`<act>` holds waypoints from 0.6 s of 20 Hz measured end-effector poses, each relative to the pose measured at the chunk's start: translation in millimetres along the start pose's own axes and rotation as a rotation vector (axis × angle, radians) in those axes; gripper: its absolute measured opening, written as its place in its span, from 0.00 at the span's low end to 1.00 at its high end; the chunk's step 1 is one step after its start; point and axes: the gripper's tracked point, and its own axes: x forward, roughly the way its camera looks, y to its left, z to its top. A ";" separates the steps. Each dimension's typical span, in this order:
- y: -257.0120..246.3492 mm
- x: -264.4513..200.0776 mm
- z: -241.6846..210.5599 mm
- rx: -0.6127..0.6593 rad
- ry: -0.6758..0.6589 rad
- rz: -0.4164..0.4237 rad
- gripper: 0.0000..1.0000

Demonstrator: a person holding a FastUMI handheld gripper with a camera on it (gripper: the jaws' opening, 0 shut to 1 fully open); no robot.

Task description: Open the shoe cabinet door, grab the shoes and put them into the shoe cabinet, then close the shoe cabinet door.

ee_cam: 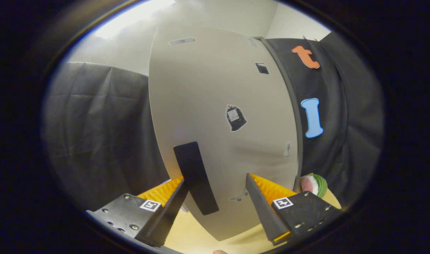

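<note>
Black handle strip (195,178) stands between the fingers of my claw (215,178), which are spread wide and press on nothing. The strip lies close to the left finger and well clear of the right. It is fixed to the shoe cabinet door (215,106), a pale panel squarely facing me just beyond the fingertips.

I judge an off-centre squeeze the main risk: the left finger would meet the strip first, so the thin strip could twist out of the grip. A watermelon-patterned toy (315,185) sits at 3 o'clock of the right finger, by the door's lower corner, where a swinging door might knock it.

Door and strip both run lengthwise from 12 to 6 o'clock, the strip leaning slightly towards 11. Whether the door sits flush I cannot tell.
</note>
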 end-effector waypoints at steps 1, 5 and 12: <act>5.0 6.3 -1.5 0.001 0.002 0.006 1.00; 17.2 23.1 -4.5 0.011 0.013 0.040 1.00; 24.4 40.5 0.2 -0.061 -0.008 0.047 0.99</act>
